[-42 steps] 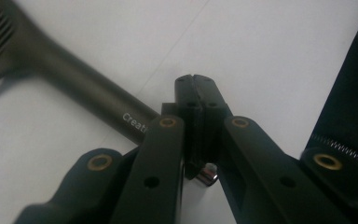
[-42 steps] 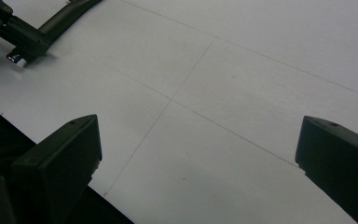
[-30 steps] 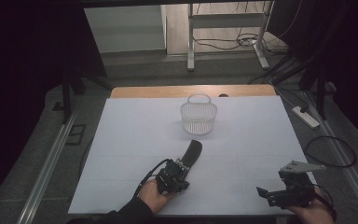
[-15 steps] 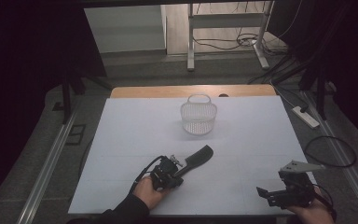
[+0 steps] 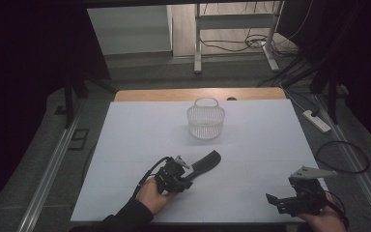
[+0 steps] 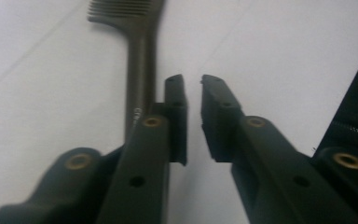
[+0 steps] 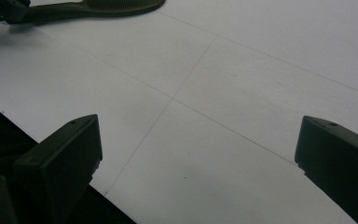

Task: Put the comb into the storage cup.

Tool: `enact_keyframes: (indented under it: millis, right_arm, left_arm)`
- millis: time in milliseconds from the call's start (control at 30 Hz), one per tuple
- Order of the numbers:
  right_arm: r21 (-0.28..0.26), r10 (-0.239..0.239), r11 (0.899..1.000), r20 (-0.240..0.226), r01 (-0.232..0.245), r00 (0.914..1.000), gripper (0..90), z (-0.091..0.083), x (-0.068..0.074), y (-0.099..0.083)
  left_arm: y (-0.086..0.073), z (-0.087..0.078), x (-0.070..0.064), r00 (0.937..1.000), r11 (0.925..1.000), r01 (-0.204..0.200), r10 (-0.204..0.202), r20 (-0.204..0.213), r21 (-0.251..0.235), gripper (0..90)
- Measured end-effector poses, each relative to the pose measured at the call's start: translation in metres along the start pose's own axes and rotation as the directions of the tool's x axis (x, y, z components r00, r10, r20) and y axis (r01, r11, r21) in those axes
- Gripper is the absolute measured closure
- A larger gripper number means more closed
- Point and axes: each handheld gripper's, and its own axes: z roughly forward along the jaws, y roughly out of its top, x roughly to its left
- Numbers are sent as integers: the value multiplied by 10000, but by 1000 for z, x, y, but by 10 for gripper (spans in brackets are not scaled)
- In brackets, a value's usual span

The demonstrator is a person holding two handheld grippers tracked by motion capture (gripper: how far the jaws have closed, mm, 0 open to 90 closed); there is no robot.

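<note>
Closest to the camera, the right tool (image 5: 276, 200) sits low at the near right corner of the bench (image 5: 251, 145), jaws spread wide with nothing between them, just parked there in the person's hand pointing left across the white top. Over on the near left, the left tool (image 5: 186, 173) is held low in the other hand (image 5: 150, 194), forearm coming in from the bottom edge and the tool aimed up and to the right. Its jaws are only a narrow gap apart and there's nothing in that gap; the comb (image 6: 139, 70) lies flat on the bench just beside the left-hand jaw, handle running alongside it, teeth end pointing away. So not gripped right now, as far as I can tell. The comb looks like thin dark hard plastic, so I'd guess light, stiff and a bit slick, and lying that flat it'll be fiddly to get under. Best bet is pinching the narrow handle across its width, not the teeth. Well beyond it, near the far middle, stands a small see-through basket (image 5: 206, 121), upright, handle up.
</note>
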Motion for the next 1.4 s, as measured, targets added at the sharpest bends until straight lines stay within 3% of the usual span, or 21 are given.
enact_keyframes:
  millis: [267, 467, 733, 1100, 1400]
  right_arm:
    - [12, 9, 10000, 11, -9, 10000, 11, 0, 0, 0]
    - [2, 26, 10000, 13, -26, 10000, 11, 0, 0, 0]
    - [-30, 24, 10000, -5, -24, 10000, 10, -1, 0, 0]
    - [-65, 19, 10000, -7, -19, 10000, 10, -1, 0, 0]
    - [-63, 37, 10000, -10, -38, 10000, 10, -1, 0, 0]
  left_arm:
    - [1, -11, 9, 9987, 9992, 134, -152, -485, -372, 537]
    - [1, -15, 17, 9971, 9988, 318, -342, -675, -364, 361]
    - [0, -20, 27, 9974, 9976, 451, -479, -537, -531, 142]
    - [0, -24, 36, 9972, 9976, 469, -496, -554, -500, 0]
    - [1, -23, 36, 9967, 9982, 234, -276, -757, -556, 0]
